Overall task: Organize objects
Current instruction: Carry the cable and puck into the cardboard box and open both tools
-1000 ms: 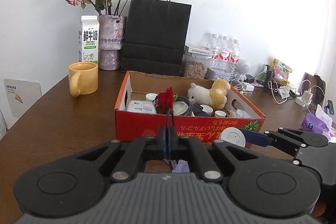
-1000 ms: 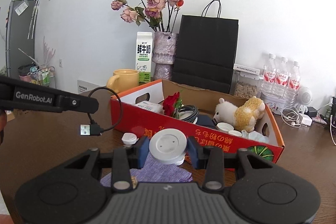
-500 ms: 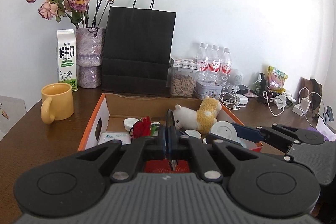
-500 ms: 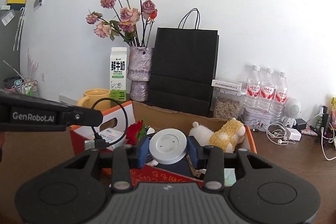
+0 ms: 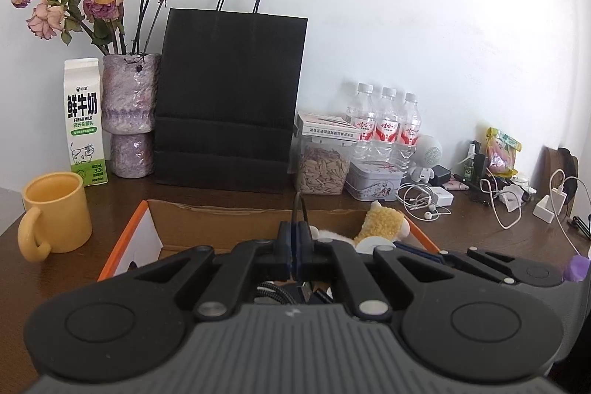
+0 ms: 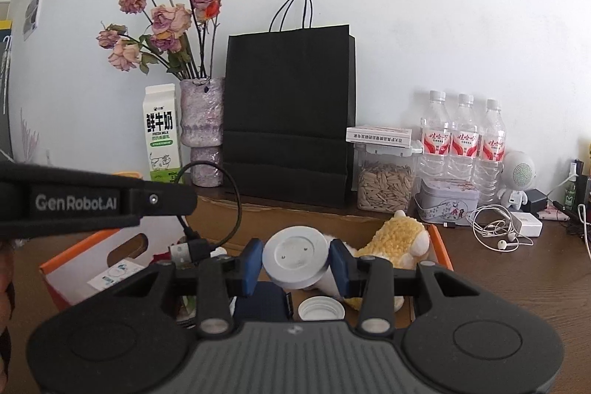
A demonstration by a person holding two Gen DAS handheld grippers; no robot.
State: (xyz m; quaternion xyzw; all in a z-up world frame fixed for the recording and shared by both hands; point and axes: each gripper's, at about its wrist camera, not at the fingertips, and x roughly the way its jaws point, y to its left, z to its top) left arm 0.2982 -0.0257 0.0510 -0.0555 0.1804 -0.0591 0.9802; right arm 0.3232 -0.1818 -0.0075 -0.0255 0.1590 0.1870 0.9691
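My left gripper (image 5: 295,240) is shut on a black USB cable (image 5: 297,207) whose loop rises above the fingertips. In the right wrist view the cable (image 6: 225,205) curls down from that gripper to its plug (image 6: 183,250). My right gripper (image 6: 295,264) is shut on a white round container (image 6: 295,255), its blue pads pressing on both sides. Both grippers hover over an open orange cardboard box (image 5: 127,239) (image 6: 64,259). Inside it lie a yellow and white plush toy (image 6: 402,239), a white cap (image 6: 320,308) and a dark blue item; much of the inside is hidden.
A yellow mug (image 5: 55,209) stands left of the box. Along the wall are a milk carton (image 5: 83,120), a vase of dried roses (image 5: 127,113), a black paper bag (image 5: 229,98), a seed jar (image 5: 323,165), water bottles (image 5: 388,124) and a tin. Earphones (image 5: 424,202) and chargers lie at the right.
Both grippers moved forward from in front of the box to above its inside, carrying the cable and the white container. The box's red front wall dropped out of view.
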